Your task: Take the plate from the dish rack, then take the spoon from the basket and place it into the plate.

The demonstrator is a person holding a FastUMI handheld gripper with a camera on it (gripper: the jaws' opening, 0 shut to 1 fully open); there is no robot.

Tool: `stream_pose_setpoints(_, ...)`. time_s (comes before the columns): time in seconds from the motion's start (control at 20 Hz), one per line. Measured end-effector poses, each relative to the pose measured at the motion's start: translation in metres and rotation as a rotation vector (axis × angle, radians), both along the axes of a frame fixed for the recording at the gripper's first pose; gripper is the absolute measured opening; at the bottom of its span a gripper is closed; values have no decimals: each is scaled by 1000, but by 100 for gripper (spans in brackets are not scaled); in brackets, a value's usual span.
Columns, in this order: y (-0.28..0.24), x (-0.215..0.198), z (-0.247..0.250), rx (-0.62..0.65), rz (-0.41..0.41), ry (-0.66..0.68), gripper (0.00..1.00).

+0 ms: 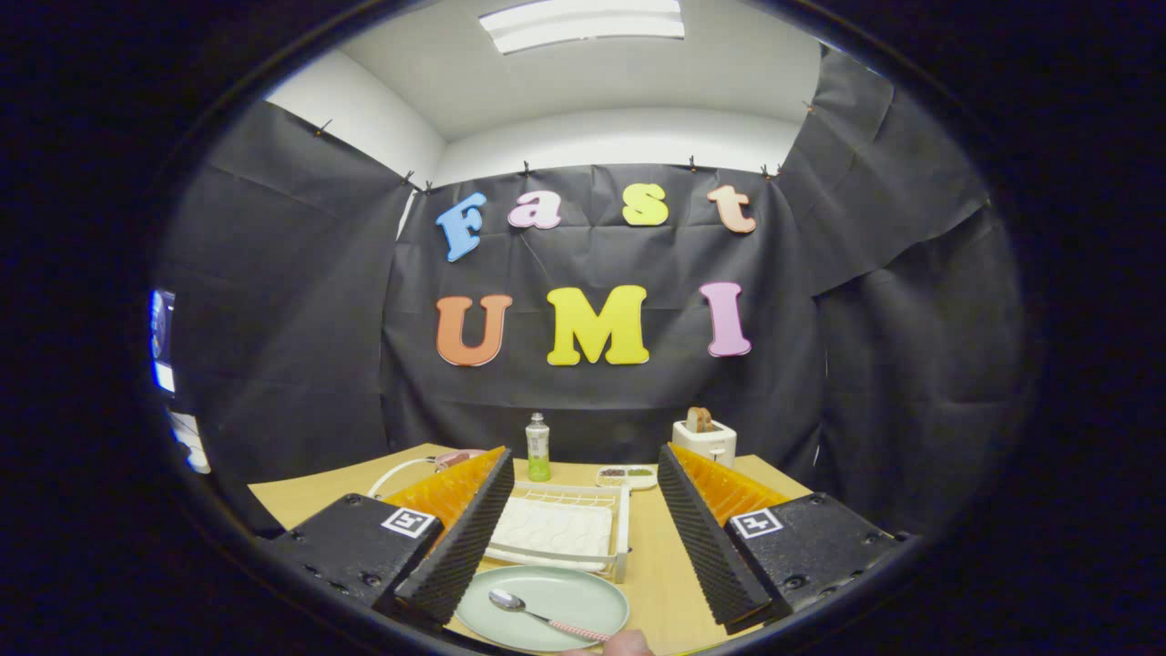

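Gripper view looks forward along the hand-held gripper [583, 556], whose two fingers stand wide apart above the worktop [660, 565] and hold nothing. Between the fingers, close to the camera, a pale green plate [565, 597] lies flat on the wooden surface. A spoon [544, 617] rests in the plate, its metal bowl toward the left finger and its handle, striped pink and white at the end, reaching toward the plate's near rim. A fingertip [619, 644] of a person shows just at that rim, beside the end of the handle; whether it touches the spoon cannot be told. Just beyond the plate stands a white dish rack [565, 528], with a ribbed white tray inside its wire frame. Farther back, near the booth's wall, a small bottle [538, 448] with green liquid in its lower part stands upright. To its right lies a small white dish [627, 476] with two compartments holding dark and green contents. A white toaster [704, 439] sits at the back right with a slice of bread standing in its slot. Behind the left finger, a white basket [410, 469] shows partly, its handle arching over a pinkish item.
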State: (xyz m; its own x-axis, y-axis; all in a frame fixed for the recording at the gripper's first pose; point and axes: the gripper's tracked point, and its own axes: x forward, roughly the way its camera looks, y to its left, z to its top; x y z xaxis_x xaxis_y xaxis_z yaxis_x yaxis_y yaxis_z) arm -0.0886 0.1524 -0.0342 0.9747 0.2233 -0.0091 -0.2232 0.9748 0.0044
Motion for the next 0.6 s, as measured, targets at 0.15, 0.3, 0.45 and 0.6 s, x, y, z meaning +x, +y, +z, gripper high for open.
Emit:
stream_pose_setpoints(0.15,-15,-1,9,8,-33,-20,100)
stream_pose_setpoints(0.3,-21,0,11,4,-61,-34,100)
stream_pose_setpoints(0.45,-23,2,13,9,-88,-31,100)
stream_pose_setpoints(0.6,-25,3,12,11,-107,-24,100)
